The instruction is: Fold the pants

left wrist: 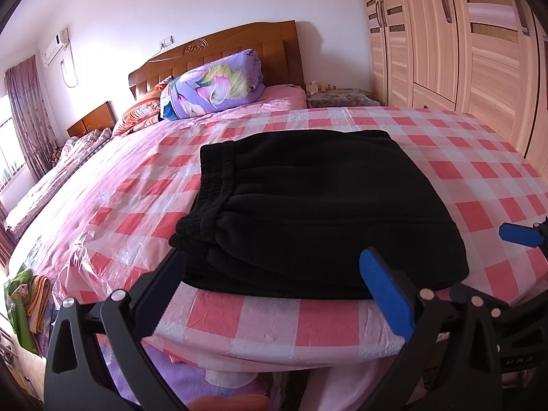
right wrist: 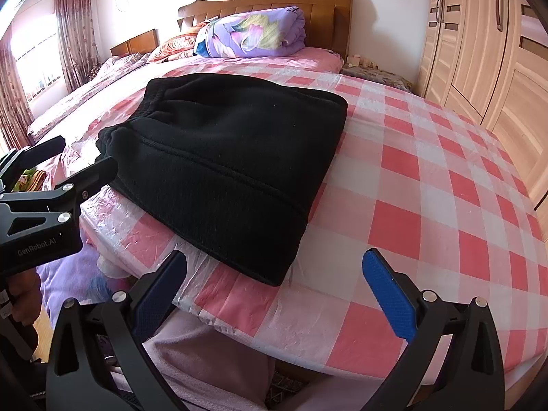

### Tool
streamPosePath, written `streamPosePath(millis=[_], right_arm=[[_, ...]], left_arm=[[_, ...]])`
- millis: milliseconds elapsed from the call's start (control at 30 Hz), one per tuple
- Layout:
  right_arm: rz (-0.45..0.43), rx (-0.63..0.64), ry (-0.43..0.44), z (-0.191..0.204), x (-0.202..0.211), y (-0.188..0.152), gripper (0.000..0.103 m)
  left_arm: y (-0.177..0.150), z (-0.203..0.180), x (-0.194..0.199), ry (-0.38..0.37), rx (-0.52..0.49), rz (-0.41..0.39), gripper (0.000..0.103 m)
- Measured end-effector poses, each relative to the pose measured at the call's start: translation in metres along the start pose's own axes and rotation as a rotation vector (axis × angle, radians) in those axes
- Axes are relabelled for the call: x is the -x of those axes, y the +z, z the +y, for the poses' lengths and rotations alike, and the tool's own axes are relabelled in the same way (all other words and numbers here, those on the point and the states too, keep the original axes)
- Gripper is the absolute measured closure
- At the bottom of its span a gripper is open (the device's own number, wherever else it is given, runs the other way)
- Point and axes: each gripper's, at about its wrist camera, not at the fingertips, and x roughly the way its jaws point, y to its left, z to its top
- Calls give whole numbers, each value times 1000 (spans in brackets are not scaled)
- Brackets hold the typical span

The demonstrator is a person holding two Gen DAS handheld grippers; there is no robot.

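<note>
The black fleece pants (left wrist: pixel 308 205) sit folded into a compact stack on the bed (left wrist: pixel 342 328), close to its near edge, with the elastic waistband (left wrist: pixel 219 171) bunched along the left side. From the right wrist camera the same pants (right wrist: pixel 233 164) lie on the red-and-white checked plastic sheet (right wrist: pixel 428 178), one corner just short of the mattress edge, the sheet crinkled beneath it.

Left hand-held gripper (left wrist: pixel 274 274) – its fingers are spread wide, nothing between them. The left finger (left wrist: pixel 161 284) sits at the near left corner of the stack; whether it touches the cloth I cannot tell. The blue-padded right finger (left wrist: pixel 387 294) stands just in front of the near edge. In the right wrist view this same gripper (right wrist: pixel 82 161) comes in from the left, one finger tip against the waistband end.

Right hand-held gripper (right wrist: pixel 274 287) – fingers wide apart as well, empty, hanging at the bed's near edge and clear of the pants. Its blue pad (right wrist: pixel 390 301) shows over the checks, the other finger (right wrist: pixel 161 291) over the sheet's overhang. A blue finger tip (left wrist: pixel 520 236) of it peeks in at the right rim of the left camera.

At the headboard (right wrist: pixel 274 0) rests a rolled purple floral quilt (right wrist: pixel 253 34), with a light wooden wardrobe (right wrist: pixel 486 51) along the right wall and curtains (right wrist: pixel 75 34) at the left.
</note>
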Motion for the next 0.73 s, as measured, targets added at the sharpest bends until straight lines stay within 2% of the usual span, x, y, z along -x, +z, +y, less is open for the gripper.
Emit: streamPosePath(millis=[267, 367, 500, 733], right_arm=[[4, 0, 6, -3, -2, 0, 4], [5, -1, 6, -3, -2, -1, 4], [6, -4, 7, -4, -3, -2, 4], [9, -9, 9, -6, -4, -3, 4]], left_arm=[[-6, 1, -1, -12, 2, 8, 1], [-6, 4, 0, -48, 20, 15, 1], [-5, 6, 1, -16, 24, 7, 1], [-1, 12, -5, -25, 45, 37, 1]])
